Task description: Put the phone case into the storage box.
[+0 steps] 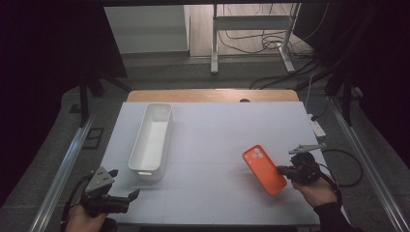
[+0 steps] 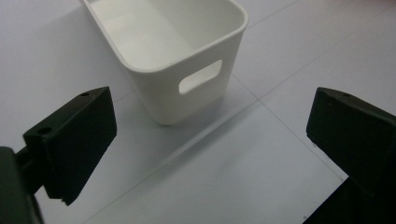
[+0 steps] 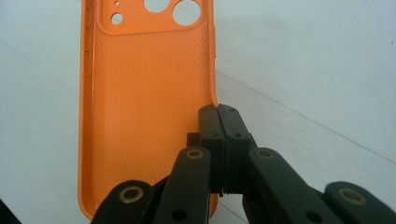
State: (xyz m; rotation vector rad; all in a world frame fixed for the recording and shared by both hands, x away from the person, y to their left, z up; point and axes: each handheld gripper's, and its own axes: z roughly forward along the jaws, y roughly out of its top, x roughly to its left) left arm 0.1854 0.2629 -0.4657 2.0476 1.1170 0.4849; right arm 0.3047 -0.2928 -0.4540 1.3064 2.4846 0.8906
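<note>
An orange phone case [image 1: 263, 169] lies inner side up at the right of the white table top [image 1: 217, 130]. Its camera holes point toward the far side. My right gripper [image 1: 283, 170] is shut on the case's right rim near its lower end. In the right gripper view the two jaws meet on the rim of the case [image 3: 144, 102], with the gripper [image 3: 218, 112] pinching it. I cannot tell whether the case is lifted or resting. My left gripper [image 1: 123, 193] stands open near the front left corner, nothing between its jaws [image 2: 210, 126].
A long white bin [image 1: 152, 137] stands empty at the left, its handle end [image 2: 149, 88] just ahead of the left gripper. A wooden strip [image 1: 212, 95] runs along the table's far edge. A power strip [image 1: 316, 128] and cables lie off the right edge.
</note>
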